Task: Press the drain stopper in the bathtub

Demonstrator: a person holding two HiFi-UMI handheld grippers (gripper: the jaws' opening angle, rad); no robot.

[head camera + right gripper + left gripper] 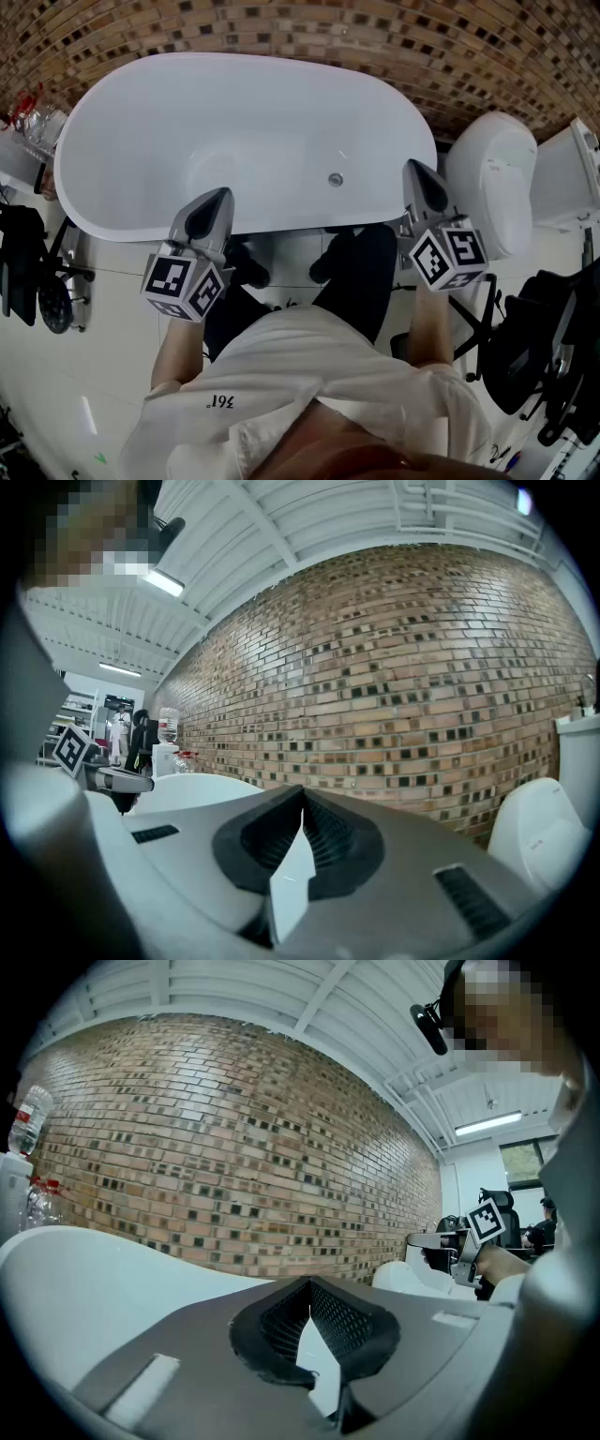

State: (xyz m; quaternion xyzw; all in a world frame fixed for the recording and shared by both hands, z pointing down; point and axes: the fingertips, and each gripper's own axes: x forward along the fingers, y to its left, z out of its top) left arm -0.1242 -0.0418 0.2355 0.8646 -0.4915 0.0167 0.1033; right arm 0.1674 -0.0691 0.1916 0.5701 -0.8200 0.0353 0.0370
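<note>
Left gripper (217, 202) is hovering at the near rim of the tub (141, 103), jaws pressed together on nothing. The stopper (336, 179) is lying on the tub floor right of centre. Right gripper (417, 173) is likewise closed and empty, at the right end. Risk: both are well apart from the stopper, and a slanted tip is likely skidding off the small cap. The stopper is facing up, round, no long axis.

Unobstructed bathtub (234, 122) basin; toilet (492, 183) rightward
</note>
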